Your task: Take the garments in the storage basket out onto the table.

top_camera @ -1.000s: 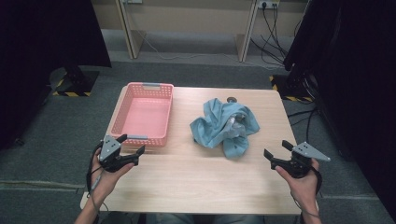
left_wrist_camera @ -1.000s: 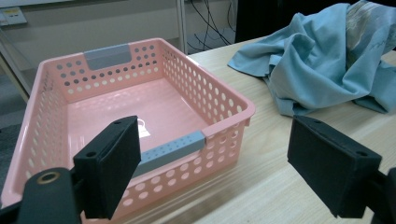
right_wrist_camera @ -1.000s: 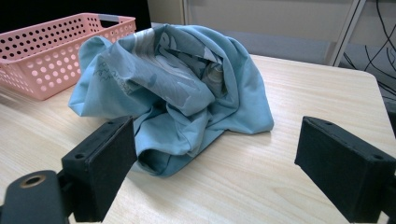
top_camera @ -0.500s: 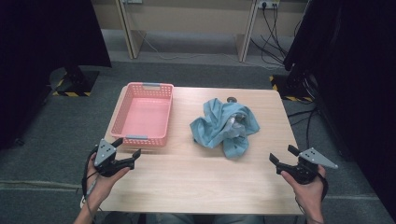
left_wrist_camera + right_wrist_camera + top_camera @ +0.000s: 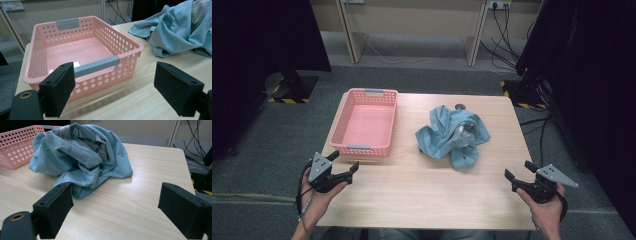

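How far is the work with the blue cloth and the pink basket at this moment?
Nothing looks done yet: the blue cloth lies crumpled on the table, and the pink basket is empty. Nothing is in hand: the left tongs and right tongs are open, apart from both. Probably all the cloth handling is left.

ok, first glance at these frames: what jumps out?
The crumpled blue cloth heaped on the far right of the wooden table, and the empty pink perforated basket with grey handles to its left. Nearer the person, the left gripper and the right gripper sit at the table's two near corners, both open and holding nothing.
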`<state>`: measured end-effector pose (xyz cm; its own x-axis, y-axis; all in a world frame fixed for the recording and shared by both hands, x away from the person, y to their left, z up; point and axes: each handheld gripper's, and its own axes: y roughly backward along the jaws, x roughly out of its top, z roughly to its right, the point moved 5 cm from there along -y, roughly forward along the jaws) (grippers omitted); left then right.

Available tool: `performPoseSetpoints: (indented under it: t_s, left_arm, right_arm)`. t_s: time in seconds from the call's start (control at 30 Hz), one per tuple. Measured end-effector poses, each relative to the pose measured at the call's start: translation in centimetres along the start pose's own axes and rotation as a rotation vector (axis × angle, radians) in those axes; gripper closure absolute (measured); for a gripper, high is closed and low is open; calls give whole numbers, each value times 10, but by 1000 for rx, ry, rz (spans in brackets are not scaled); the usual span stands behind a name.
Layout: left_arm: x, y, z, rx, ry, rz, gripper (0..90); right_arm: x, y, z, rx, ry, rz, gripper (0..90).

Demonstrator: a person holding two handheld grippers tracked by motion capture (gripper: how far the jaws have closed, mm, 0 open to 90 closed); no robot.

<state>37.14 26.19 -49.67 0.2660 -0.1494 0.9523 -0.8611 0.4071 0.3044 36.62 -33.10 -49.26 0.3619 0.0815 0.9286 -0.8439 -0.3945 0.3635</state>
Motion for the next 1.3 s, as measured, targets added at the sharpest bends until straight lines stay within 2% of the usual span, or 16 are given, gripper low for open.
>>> performPoseSetpoints:
  t_s: [0.3, 0.4, 0.73, 0.93, 1.3]
  left_arm:
    - [-11, 6, 0, -3, 1, 2, 158]
    - [-21, 10, -3, 2, 12, -1, 158]
    - [-31, 11, -6, 10, 31, -6, 157]
    - [-35, 8, -6, 18, 42, 1, 154]
    - [-42, -1, 2, -2, 38, -9, 154]
  right_arm:
    - [-12, 13, 9, -35, -15, 7, 123]
    - [-15, 15, 11, -42, -21, 5, 123]
    - [-28, 17, 16, -66, -36, 5, 121]
    - [-37, 17, 17, -76, -57, 6, 120]
    - [-45, 12, 17, -80, -67, 5, 119]
